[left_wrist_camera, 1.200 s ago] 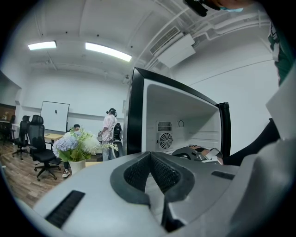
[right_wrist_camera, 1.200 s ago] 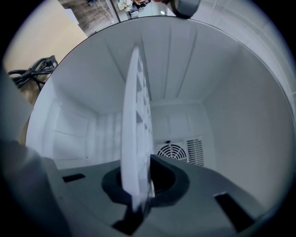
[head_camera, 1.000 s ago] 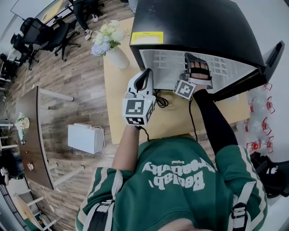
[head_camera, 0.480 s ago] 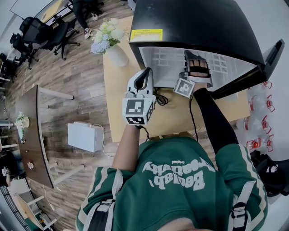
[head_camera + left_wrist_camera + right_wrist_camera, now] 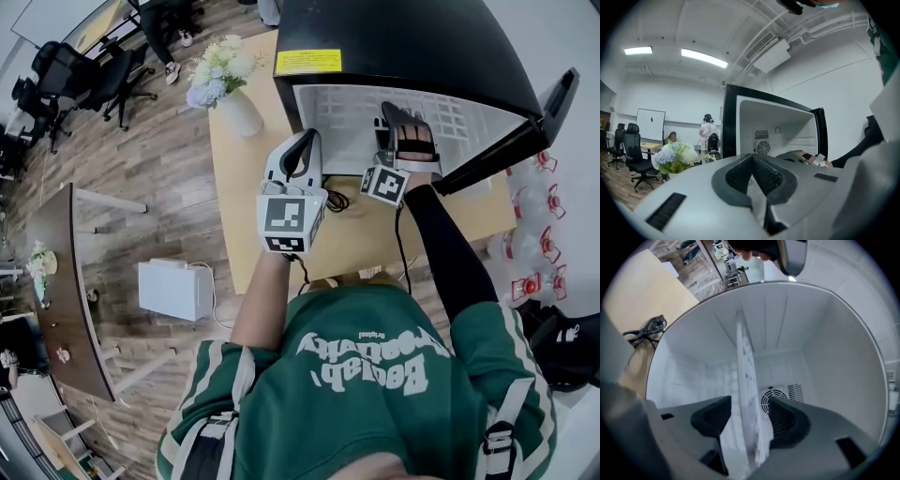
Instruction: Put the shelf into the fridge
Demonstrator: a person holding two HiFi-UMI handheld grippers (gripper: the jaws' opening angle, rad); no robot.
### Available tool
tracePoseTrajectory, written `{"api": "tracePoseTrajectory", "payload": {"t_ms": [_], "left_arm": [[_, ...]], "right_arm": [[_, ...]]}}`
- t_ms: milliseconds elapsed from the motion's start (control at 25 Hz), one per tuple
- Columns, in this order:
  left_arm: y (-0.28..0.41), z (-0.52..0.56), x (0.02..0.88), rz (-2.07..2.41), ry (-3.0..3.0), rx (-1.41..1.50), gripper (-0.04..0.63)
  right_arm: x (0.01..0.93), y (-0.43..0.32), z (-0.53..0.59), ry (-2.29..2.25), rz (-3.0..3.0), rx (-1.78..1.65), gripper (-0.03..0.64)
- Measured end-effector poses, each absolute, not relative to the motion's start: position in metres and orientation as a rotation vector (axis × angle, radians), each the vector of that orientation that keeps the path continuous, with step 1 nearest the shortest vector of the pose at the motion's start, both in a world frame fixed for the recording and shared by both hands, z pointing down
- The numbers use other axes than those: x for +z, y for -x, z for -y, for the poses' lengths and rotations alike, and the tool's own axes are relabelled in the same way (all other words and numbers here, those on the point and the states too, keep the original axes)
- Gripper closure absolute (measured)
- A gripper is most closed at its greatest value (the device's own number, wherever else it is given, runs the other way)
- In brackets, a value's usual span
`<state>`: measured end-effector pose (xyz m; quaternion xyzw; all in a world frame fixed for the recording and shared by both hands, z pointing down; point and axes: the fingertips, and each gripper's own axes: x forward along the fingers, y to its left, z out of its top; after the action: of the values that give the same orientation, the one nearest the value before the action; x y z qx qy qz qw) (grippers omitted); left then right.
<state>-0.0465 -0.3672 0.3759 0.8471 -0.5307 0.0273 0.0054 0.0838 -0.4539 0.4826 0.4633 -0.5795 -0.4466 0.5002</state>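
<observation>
In the head view, the black mini fridge [image 5: 403,47] stood open along the top of the frame on a light wooden table [image 5: 244,187], with the white lattice plastic shelf [image 5: 342,117] lying inside it. The right gripper [image 5: 396,117] reached into the opening. The left gripper [image 5: 300,155] hung just left of it, outside.

In the left gripper view, the left gripper [image 5: 752,159] had its jaws together on nothing, with the fridge [image 5: 773,126] at centre frame.

In the right gripper view, the right gripper [image 5: 747,411] had just been opening its jaws. They stood wide, the shelf [image 5: 744,362] edge-on between them and clear of both pads.
</observation>
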Motion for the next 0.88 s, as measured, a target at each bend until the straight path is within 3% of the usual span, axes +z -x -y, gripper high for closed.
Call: {"api": "tracePoseTrajectory", "payload": {"t_ms": [880], "left_arm": [[0.036,0.295,0.334,1.472,-2.829,0.005,0.595]], "right_arm": [[0.403,-0.060,0.310,-1.481,1.983,-0.617,0.336]]}}
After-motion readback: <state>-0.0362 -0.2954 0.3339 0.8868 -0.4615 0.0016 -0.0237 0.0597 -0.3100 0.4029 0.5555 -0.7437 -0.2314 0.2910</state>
